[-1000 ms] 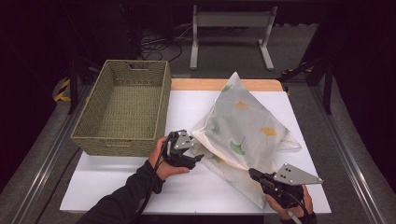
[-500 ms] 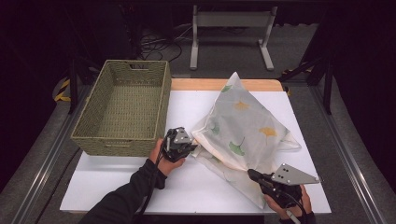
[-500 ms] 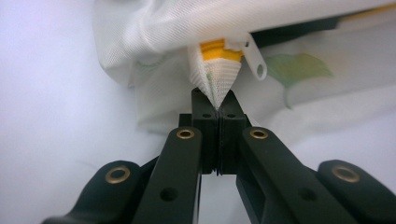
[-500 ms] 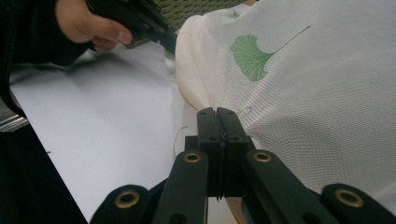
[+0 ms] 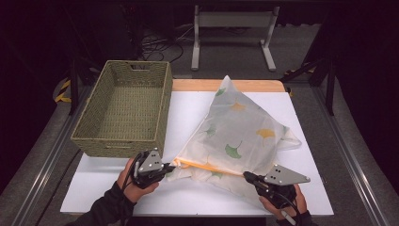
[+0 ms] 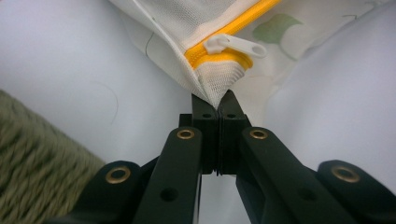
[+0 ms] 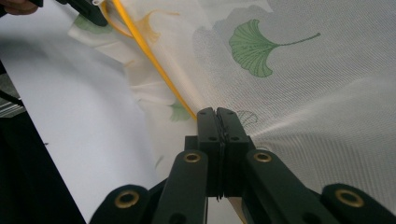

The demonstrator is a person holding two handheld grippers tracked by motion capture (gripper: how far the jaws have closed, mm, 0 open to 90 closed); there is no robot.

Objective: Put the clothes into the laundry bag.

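Left gripper point(image 5: 170, 165) shifted, both jaws clamping mesh bag point(image 5: 240, 127), basket point(image 5: 123, 109) seemingly just beside

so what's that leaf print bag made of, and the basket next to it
The bag looks like fine white synthetic mesh, matte and half see-through: an open weave shows in both gripper views, with printed ginkgo leaves and a yellow zipper whose white pull looks like plastic. The basket seems woven from olive-green cord or paper rope, judging by its ribbed, matte walls.

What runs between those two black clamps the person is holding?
In the high view, the mesh bag's yellow zipper stretches from the left gripper to the right gripper.
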